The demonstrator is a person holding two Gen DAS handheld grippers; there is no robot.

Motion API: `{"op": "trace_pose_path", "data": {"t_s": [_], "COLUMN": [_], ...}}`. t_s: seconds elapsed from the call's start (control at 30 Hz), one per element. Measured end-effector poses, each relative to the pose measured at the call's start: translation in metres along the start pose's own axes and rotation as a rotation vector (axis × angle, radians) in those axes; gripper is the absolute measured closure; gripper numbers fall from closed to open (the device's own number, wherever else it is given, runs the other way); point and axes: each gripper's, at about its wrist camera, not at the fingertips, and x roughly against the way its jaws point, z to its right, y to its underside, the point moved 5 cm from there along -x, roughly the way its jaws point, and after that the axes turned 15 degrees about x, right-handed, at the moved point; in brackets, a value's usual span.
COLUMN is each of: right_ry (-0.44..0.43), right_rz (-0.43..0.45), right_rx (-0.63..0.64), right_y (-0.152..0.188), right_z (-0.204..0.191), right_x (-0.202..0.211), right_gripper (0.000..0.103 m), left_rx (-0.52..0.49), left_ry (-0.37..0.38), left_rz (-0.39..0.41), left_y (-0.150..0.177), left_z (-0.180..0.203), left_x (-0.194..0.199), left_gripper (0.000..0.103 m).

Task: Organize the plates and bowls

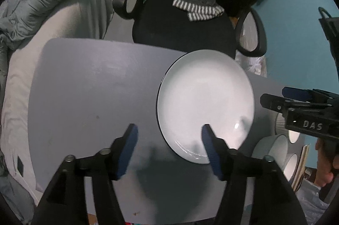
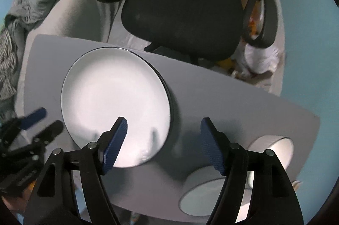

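Hovering above the grey table (image 1: pixel 84 87) with left gripper (image 1: pixel 168 133) and right gripper (image 2: pixel 164 129) both spread, empty — white plate (image 2: pixel 110 93) stacked flat, bowls (image 2: pixel 201 197) beside it unsorted.

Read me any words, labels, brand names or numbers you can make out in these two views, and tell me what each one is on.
"DAS": raised letters on the black body of the right hand-held gripper, seen at the right edge of the left wrist view.
No other text: the white plate, the bowls and the grey table carry no readable print in either view.
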Motion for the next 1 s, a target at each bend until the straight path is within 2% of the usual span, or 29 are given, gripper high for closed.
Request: {"op": "trace_pose_path", "data": {"t_s": [0.1, 0.27, 0.6, 0.8, 1.0], "right_ry": [0.060, 0.091, 0.043, 0.075, 0.077], "right_rz": [0.033, 0.082, 0.201, 0.288, 0.358], "right_rx": [0.025, 0.027, -0.025, -0.084, -0.140], "right_y": [0.005, 0.012, 0.033, 0.048, 0.064], "right_z": [-0.002, -0.009, -0.018, -0.015, -0.016], "right_x": [0.017, 0.042, 0.101, 0.138, 0.168], "right_gripper": [0.032, 0.032, 0.032, 0.031, 0.031], "left_rx": [-0.011, -0.042, -0.137, -0.156, -0.218], "left_ry": [0.004, 0.005, 0.029, 0.059, 0.067], "left_rz": [0.032, 0.095, 0.165, 0.182, 0.227], "left_y": [0.003, 0.010, 0.029, 0.039, 0.045], "left_z": [0.001, 0.004, 0.013, 0.015, 0.023], "left_x": [0.016, 0.051, 0.103, 0.131, 0.161], "left_gripper": [0.030, 0.025, 0.025, 0.025, 0.025]}}
